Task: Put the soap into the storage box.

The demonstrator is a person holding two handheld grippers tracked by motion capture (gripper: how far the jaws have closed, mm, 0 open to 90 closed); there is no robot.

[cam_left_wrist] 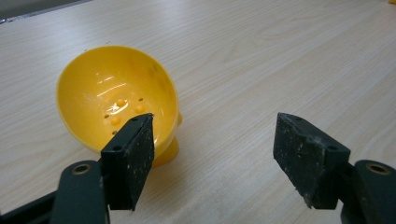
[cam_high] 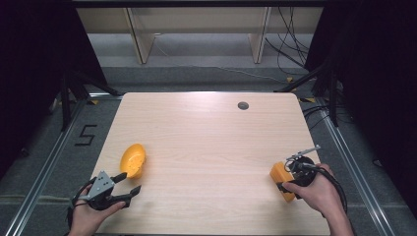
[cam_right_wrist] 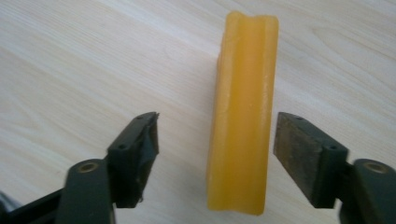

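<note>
One yellow bowl (cam_high: 133, 160), one orange block (cam_high: 281, 180), one table (cam_high: 206, 128).

- A table (cam_high: 206, 142) with a light wooden top carries the things; its corners are rounded.
- A small dark round cap (cam_high: 243, 105) sits in the top near the far edge.
- A yellow bowl (cam_high: 133, 160) lies tipped on its side near the left edge.
- An orange block (cam_high: 281, 180), long with a groove, lies near the right edge, well apart from the bowl.

Your right hand (cam_high: 314, 191) hides much of the orange block (cam_high: 281, 180) in the high view. Your left gripper's near finger (cam_left_wrist: 130, 158) covers the yellow bowl's (cam_left_wrist: 112, 93) lower rim.
</note>
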